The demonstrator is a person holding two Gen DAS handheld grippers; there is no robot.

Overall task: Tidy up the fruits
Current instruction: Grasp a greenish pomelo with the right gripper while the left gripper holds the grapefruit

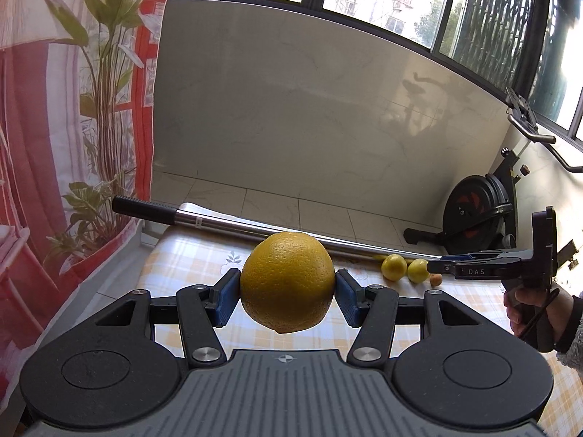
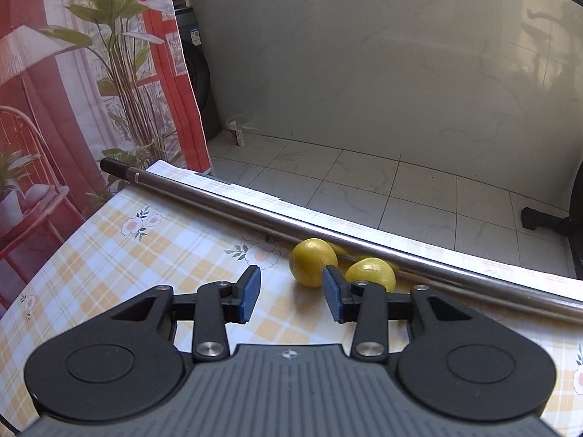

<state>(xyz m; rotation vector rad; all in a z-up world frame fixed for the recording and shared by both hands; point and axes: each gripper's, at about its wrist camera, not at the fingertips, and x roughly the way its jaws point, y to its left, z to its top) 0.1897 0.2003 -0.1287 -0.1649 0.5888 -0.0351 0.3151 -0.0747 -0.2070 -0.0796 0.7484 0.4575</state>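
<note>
My left gripper (image 1: 288, 293) had its blue pads clamped on either side of the big orange (image 1: 287, 282), lifted clear of the checked tablecloth (image 1: 189, 255), presumably to carry it toward the others. At two o'clock of it lay two small yellow fruits (image 1: 394, 267) against the metal pole (image 1: 226, 223), which I judged kept them from rolling. My right gripper (image 2: 291, 293) hovered spread and empty before them. Its side read "DAS".

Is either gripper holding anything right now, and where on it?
The left gripper holds the large orange, blue pads pinching its opposite sides at mid-height. The right gripper is open and holds nothing.
</note>
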